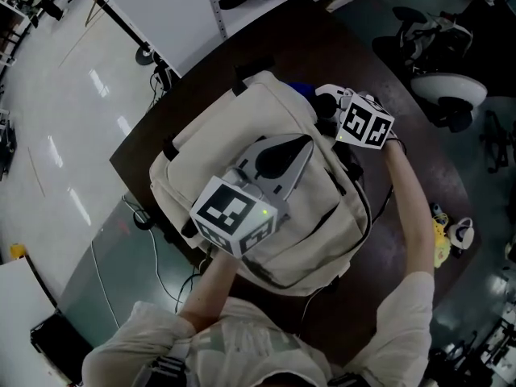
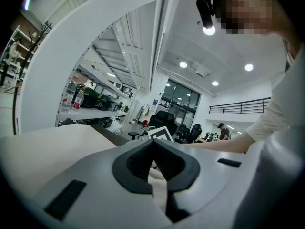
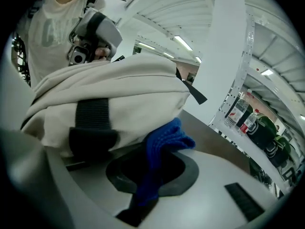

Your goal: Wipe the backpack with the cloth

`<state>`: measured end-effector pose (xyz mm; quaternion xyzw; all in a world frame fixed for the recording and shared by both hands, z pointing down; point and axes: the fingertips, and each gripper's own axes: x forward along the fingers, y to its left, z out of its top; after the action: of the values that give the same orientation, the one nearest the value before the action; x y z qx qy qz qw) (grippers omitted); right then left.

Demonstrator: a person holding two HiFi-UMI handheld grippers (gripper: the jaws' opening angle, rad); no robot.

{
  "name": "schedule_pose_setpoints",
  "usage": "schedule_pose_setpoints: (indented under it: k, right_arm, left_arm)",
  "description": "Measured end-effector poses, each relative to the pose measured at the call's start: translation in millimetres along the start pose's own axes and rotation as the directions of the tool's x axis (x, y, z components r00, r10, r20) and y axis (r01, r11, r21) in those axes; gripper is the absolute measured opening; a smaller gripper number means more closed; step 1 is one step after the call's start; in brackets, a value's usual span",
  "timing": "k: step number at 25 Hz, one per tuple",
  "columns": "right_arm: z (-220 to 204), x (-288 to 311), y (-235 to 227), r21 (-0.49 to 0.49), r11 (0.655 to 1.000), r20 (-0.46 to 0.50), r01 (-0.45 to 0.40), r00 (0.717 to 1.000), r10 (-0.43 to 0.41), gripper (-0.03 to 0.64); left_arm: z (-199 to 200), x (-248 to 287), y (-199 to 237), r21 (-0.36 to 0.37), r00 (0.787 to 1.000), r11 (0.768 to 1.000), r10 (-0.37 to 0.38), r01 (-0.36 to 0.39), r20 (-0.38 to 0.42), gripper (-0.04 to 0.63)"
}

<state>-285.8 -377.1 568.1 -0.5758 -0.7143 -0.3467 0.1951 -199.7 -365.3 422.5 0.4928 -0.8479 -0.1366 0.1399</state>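
Inspection of the work surface found a cream backpack [image 1: 242, 127] lying flat on a dark brown table [image 1: 266, 35], filling most of the tabletop in front of the person.

Left gripper [image 1: 300, 150]: positioned over the middle of the backpack's upper face, jaws pointing away from the person. In the left gripper view its jaws [image 2: 155, 168] were drawn together on a thin fold of the backpack's cream fabric [image 2: 158, 187], which ran down between the dark pads. The rest of the backpack [image 2: 52, 151] spread out to the left of the jaws.

Right gripper [image 1: 321, 103]: positioned at the far right edge of the backpack, near its top end. In the right gripper view its jaws [image 3: 152, 175] were clamped on a blue cloth [image 3: 164, 144]. The cloth rose out of the jaws as a bunched fold, and its free end sat against the underside of the backpack's side [image 3: 109, 89] (contact appeared light, at the lower edge of the fabric only). A black strap [image 3: 93, 113] ran down the backpack's side just left of the cloth.

In the head view only a small part of the cloth [image 1: 300, 89] showed, at the backpack's rim just beyond the right gripper's jaws. The two grippers stood apart, left at the centre of the bag and right at its edge.
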Motion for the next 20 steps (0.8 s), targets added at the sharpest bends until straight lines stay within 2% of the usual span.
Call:
schedule_pose_setpoints:
  k: [12,20]
  right_arm:
    - [-21,-37,60,0.101,0.994,-0.008,0.039,0.999,-0.038,0.043]
    - [-24,-56,82,0.107,0.993,-0.013,0.050,0.999,-0.049,0.043]
  left_arm:
    - [-3,1,-2,0.031,1.000,0.999,0.016,-0.015,-0.005,0.003]
    - [-6,1,-5,0.079,0.999,0.996,0.032,-0.031,-0.010,0.003]
